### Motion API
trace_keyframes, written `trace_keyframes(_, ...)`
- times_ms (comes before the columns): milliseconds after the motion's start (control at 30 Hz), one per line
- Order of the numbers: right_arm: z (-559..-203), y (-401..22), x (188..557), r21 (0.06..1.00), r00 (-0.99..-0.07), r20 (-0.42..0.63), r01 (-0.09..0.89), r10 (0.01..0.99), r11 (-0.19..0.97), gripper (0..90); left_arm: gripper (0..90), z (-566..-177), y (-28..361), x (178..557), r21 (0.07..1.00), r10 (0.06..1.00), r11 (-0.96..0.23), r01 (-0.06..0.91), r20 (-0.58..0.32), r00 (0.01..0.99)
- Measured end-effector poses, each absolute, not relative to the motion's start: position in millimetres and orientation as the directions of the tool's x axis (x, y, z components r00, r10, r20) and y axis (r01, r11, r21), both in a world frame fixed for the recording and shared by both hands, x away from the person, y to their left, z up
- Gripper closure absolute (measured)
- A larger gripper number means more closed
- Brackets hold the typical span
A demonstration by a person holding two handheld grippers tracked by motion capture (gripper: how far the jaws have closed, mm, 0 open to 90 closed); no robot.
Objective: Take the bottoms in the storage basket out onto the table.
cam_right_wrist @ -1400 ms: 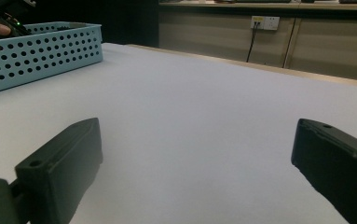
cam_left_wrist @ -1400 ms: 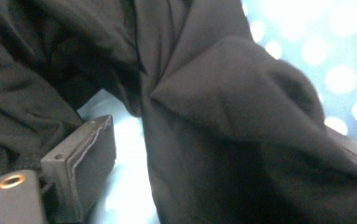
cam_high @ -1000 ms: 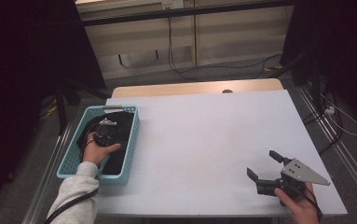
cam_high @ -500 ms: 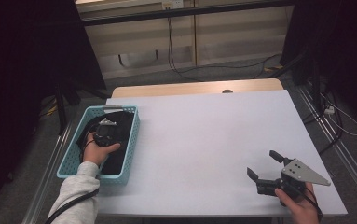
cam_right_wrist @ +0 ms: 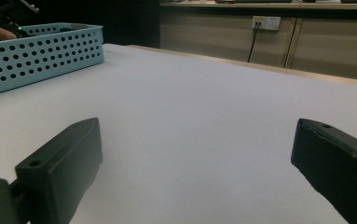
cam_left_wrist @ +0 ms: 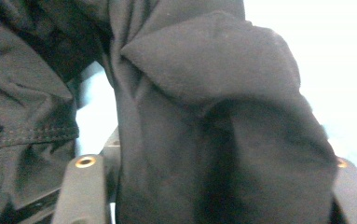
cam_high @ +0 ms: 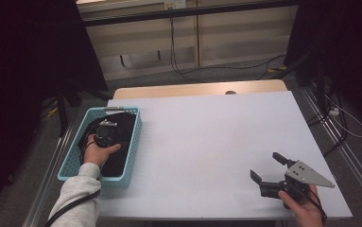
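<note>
Risk first: cloth bunched between my left jaws may slip if the pinch catches one thin fold, or a trailing hem may snag the basket wall on the lift. Left gripper sits down in the basket at the table's left edge; its jaws have just been closing, now half-narrowed around the black fold, firm grip not confirmed. Right gripper rests near the table's front right, jaws wide, holding nothing. Basket lies well apart from it, farther left.
</note>
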State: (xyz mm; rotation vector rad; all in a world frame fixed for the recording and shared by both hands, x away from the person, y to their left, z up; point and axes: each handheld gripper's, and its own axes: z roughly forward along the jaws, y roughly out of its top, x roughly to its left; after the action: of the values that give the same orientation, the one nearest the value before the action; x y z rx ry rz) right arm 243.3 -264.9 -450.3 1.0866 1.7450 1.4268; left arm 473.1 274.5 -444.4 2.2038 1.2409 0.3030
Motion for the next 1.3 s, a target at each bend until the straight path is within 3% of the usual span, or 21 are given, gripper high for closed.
trace_keyframes(667, -450, -266, 243, 0.975, -0.460, 0.033, 0.208, 0.887, 0.072, 1.4, 73.0, -437, 263, 476, 0.521, 0.840, -0.392, 0.758, -0.135, 0.526)
trace_keyframes(967, -450, -266, 243, 0.976, -0.462, 0.029, 0.205, 0.886, 0.075, 1.4, 76.6, -433, 265, 475, 0.533, 0.851, -0.379, 0.757, -0.120, 0.511)
trace_keyframes(1300, -451, -266, 244, 0.975, -0.462, 0.029, 0.207, 0.886, 0.076, 1.4, 76.8, -405, 302, 479, 0.578, 0.885, -0.331, 0.746, -0.085, 0.459)
